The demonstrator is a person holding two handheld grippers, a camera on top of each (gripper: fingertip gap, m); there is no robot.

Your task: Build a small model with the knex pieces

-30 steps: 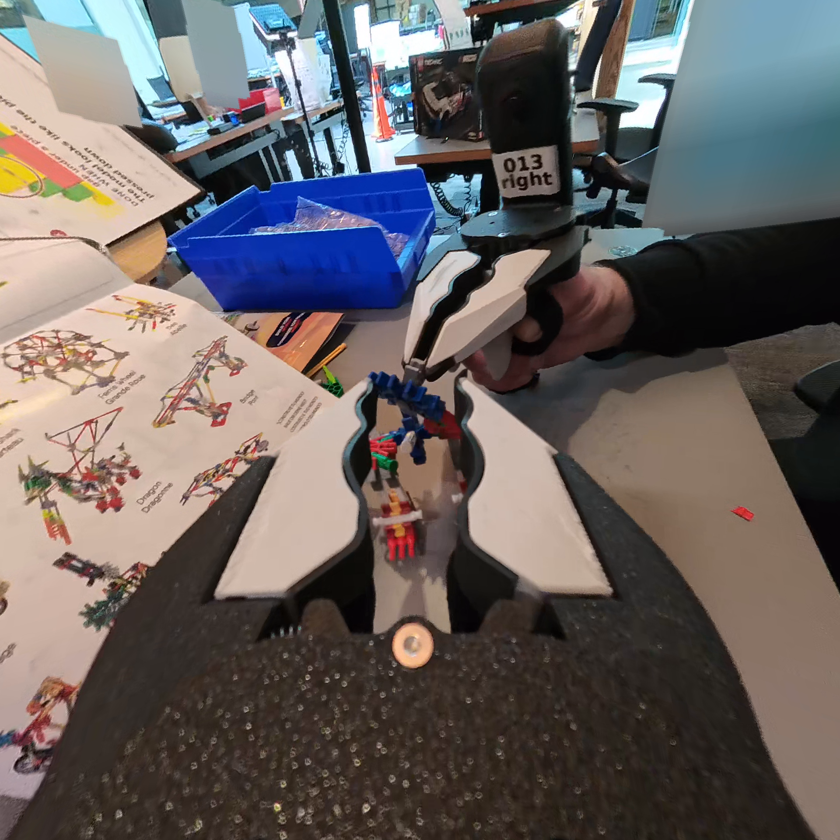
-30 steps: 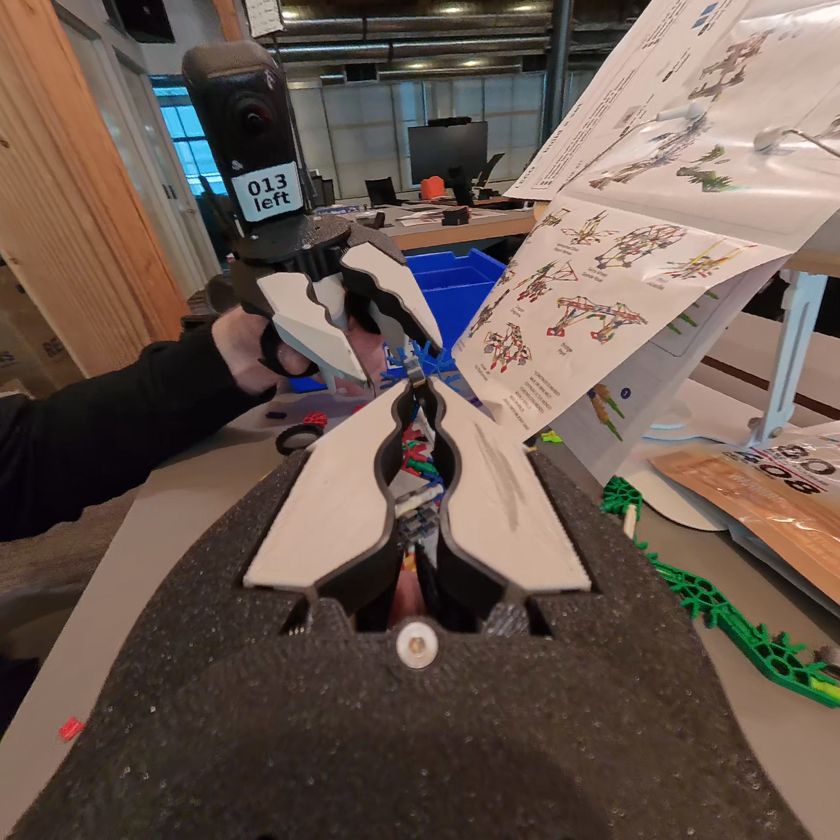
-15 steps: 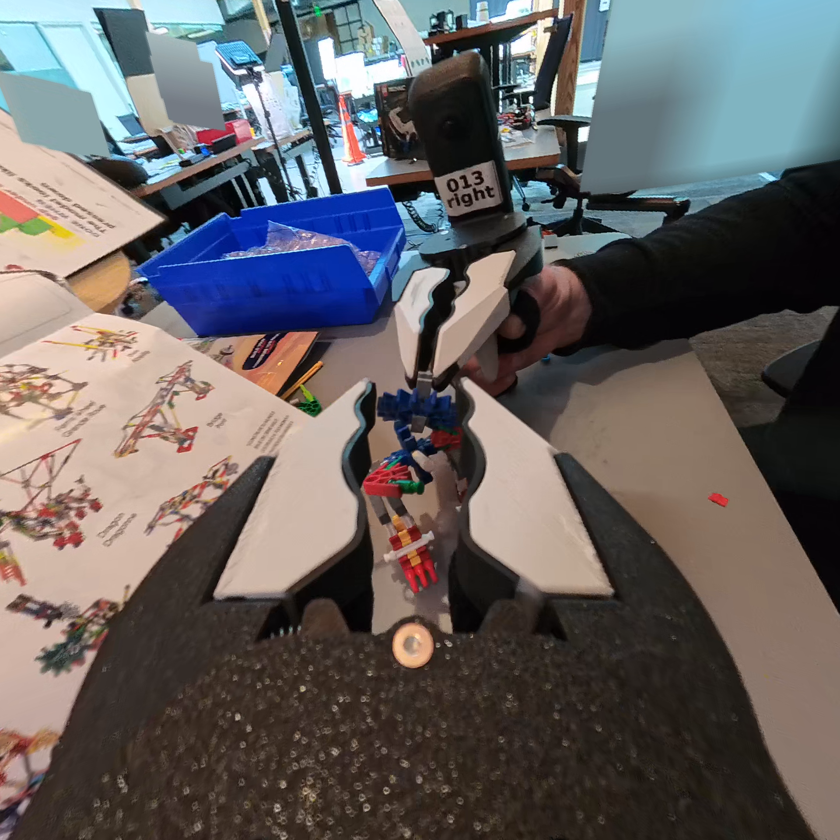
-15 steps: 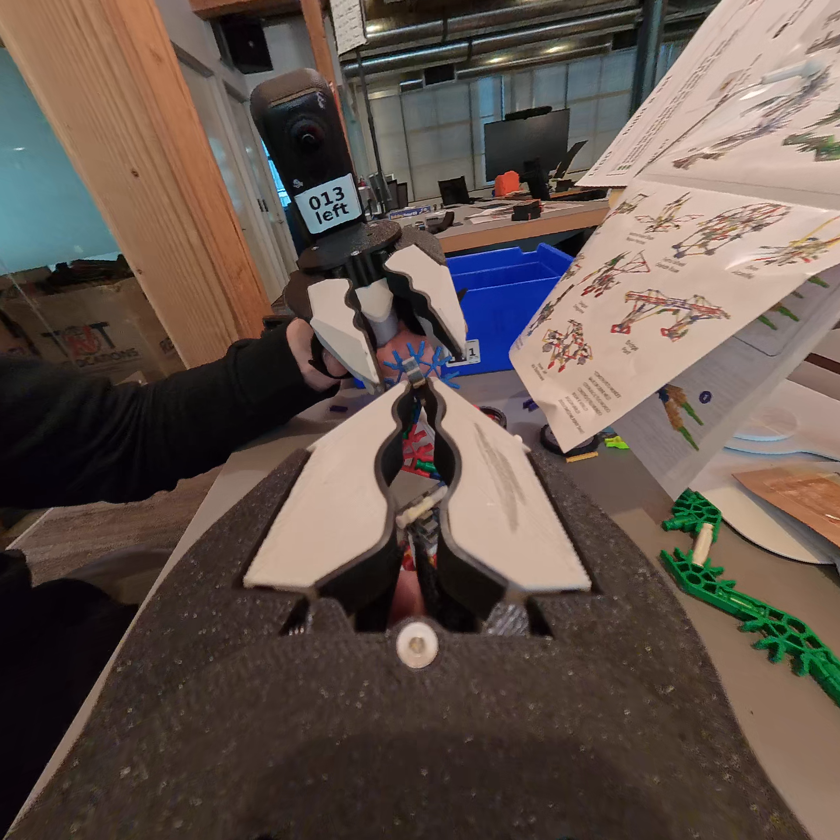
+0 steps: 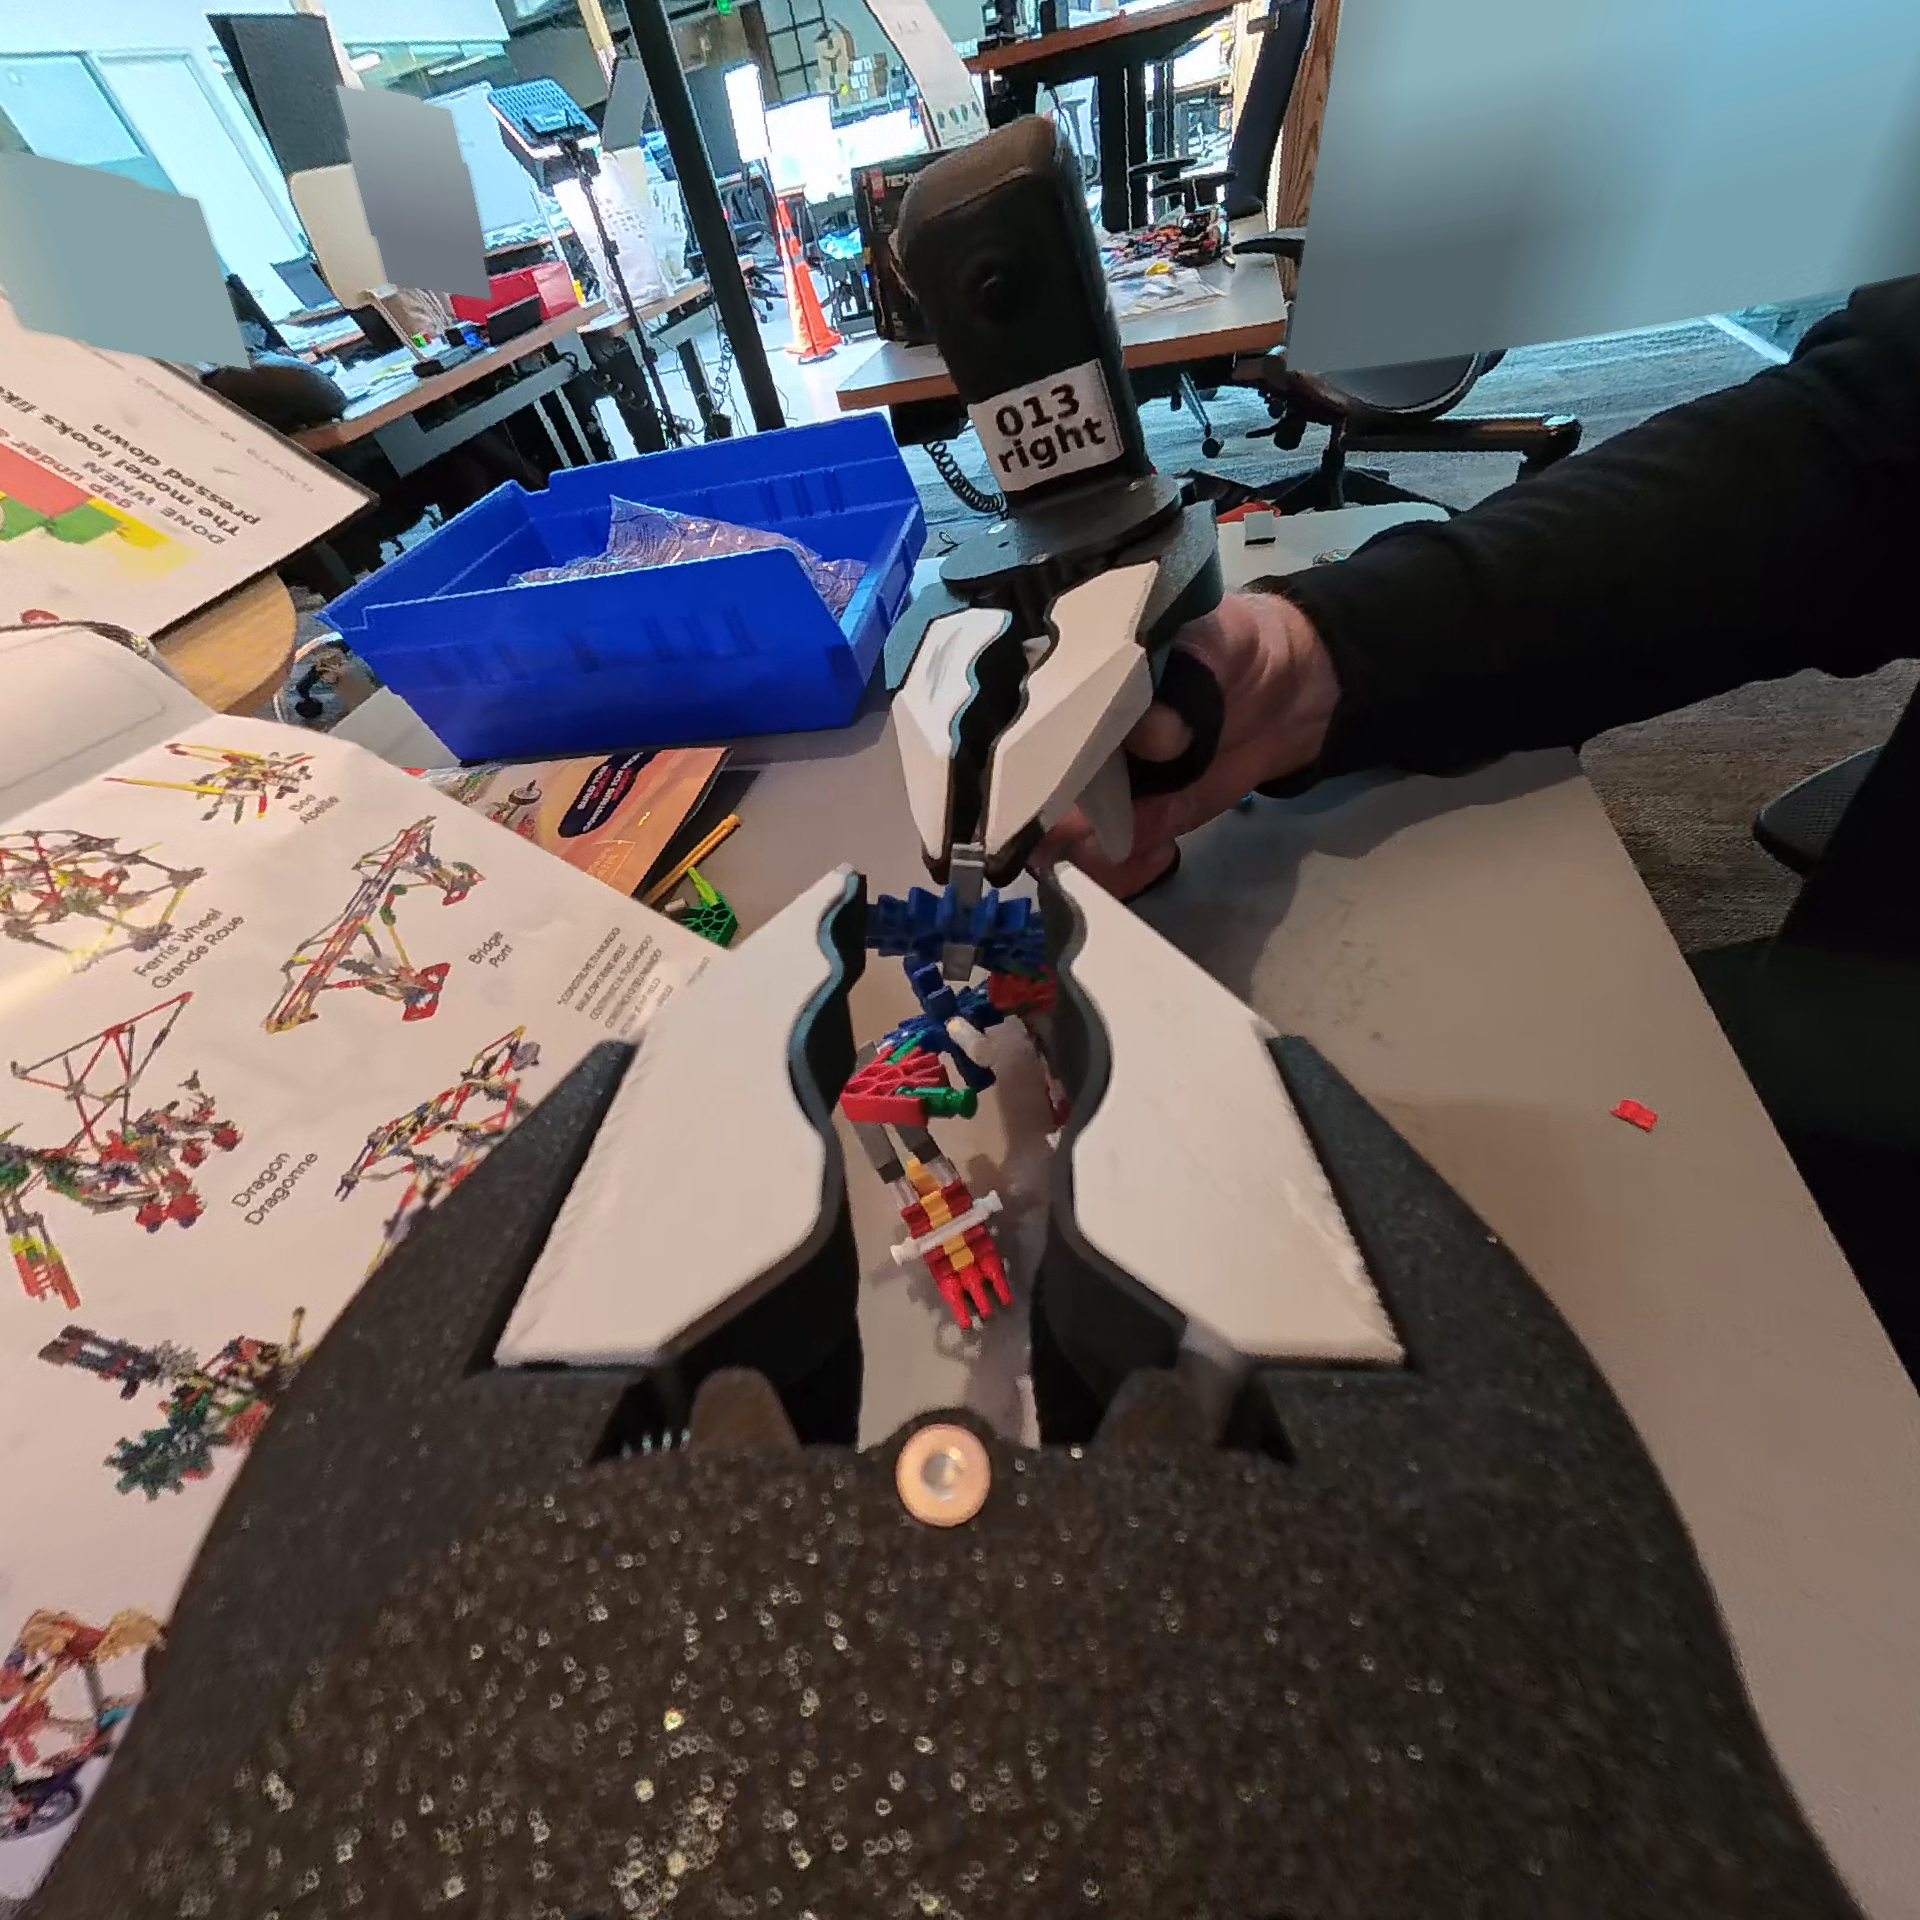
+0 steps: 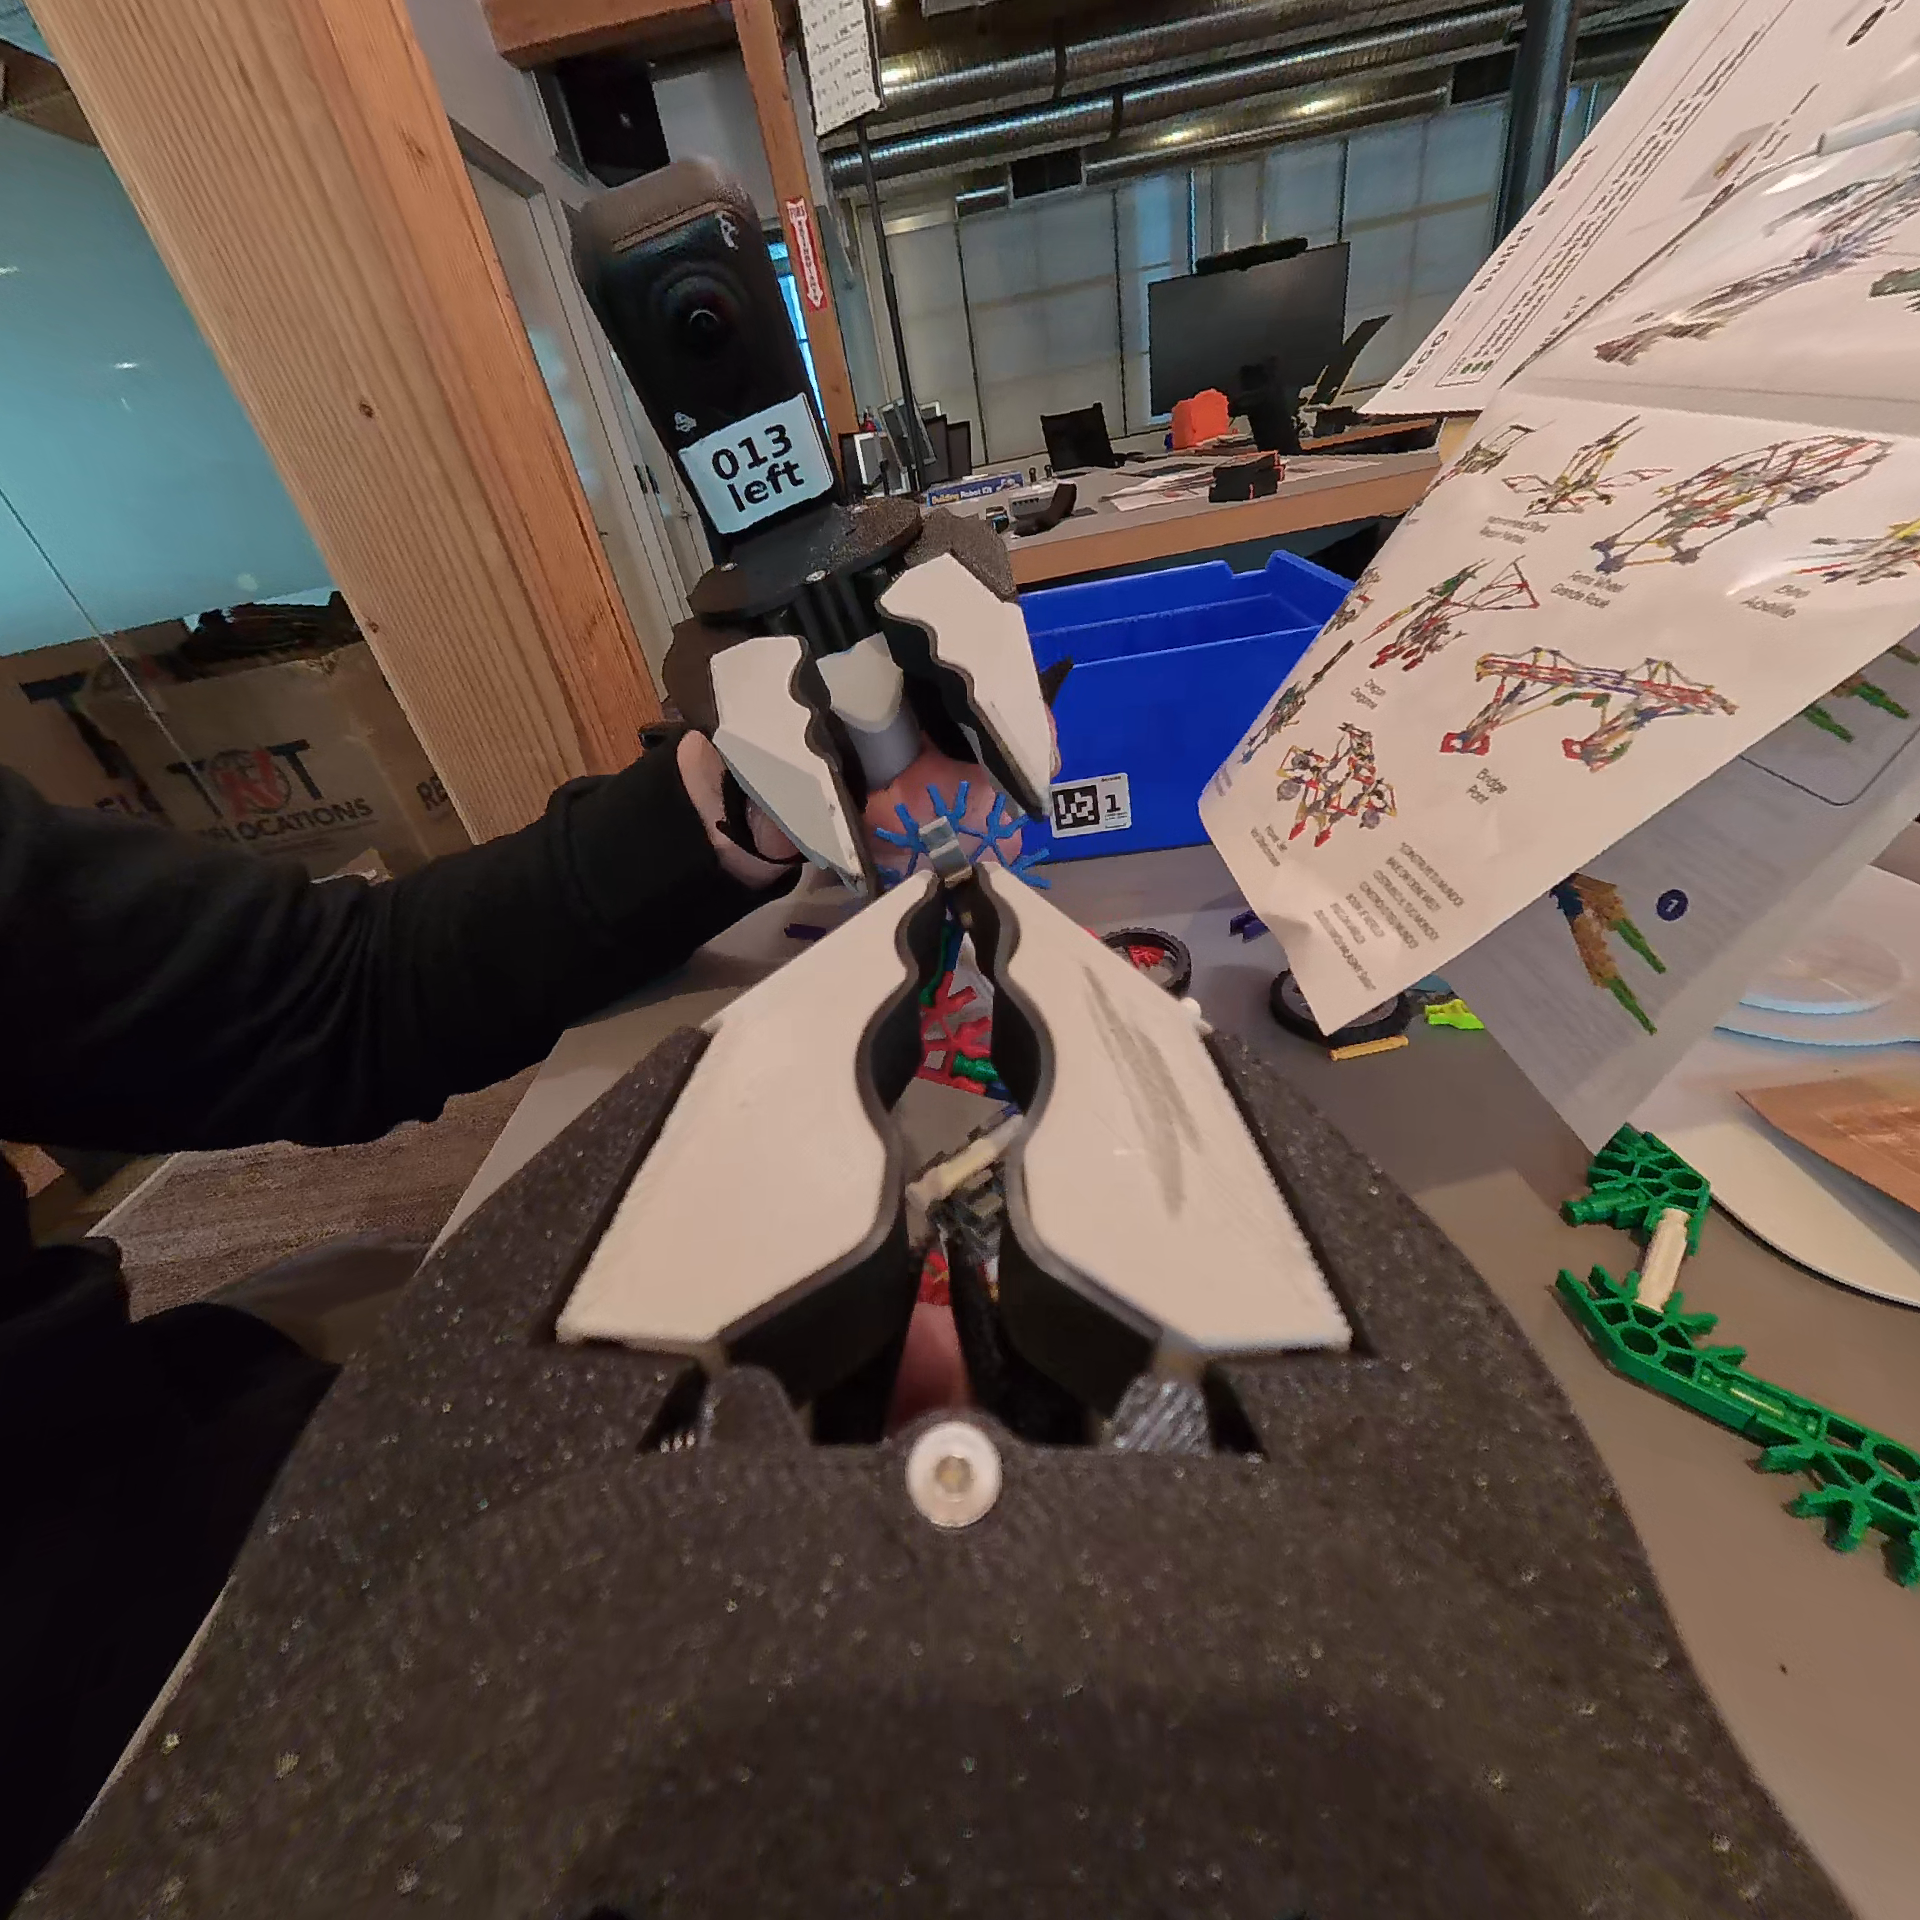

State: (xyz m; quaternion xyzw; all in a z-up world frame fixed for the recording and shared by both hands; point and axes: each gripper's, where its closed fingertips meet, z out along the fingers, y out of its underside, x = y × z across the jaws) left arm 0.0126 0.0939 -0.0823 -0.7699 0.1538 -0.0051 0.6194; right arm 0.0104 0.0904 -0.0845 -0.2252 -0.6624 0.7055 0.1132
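Note:
A small model of plastic rods and connectors [image 5: 935, 1101], blue, red, green and yellow, hangs above the grey table [image 5: 1455, 1039]. My left gripper [image 5: 951, 899] is shut on the model's blue snowflake connector [image 5: 914, 920] at its top. My right gripper [image 6: 951, 881] is shut on a small grey piece [image 6: 940, 836] that touches that blue connector [image 6: 997, 826] from above. In the left wrist view the right gripper [image 5: 964, 857] faces mine, with a person's hand on it. In the right wrist view the left gripper [image 6: 948, 831] stands opposite, its fingers on either side of the connector.
A blue bin [image 5: 623, 644] with a plastic bag stands behind. A white sheet of model pictures [image 5: 260, 987] lies to the left. An orange booklet [image 5: 623, 810], a green connector strip [image 6: 1714, 1382], two small wheels [image 6: 1148, 951] and a red bit [image 5: 1633, 1114] lie on the table.
Both grippers keep their holds. The right gripper has turned left, so the picture sheet slid right in its view. The hanging model has swung a little.

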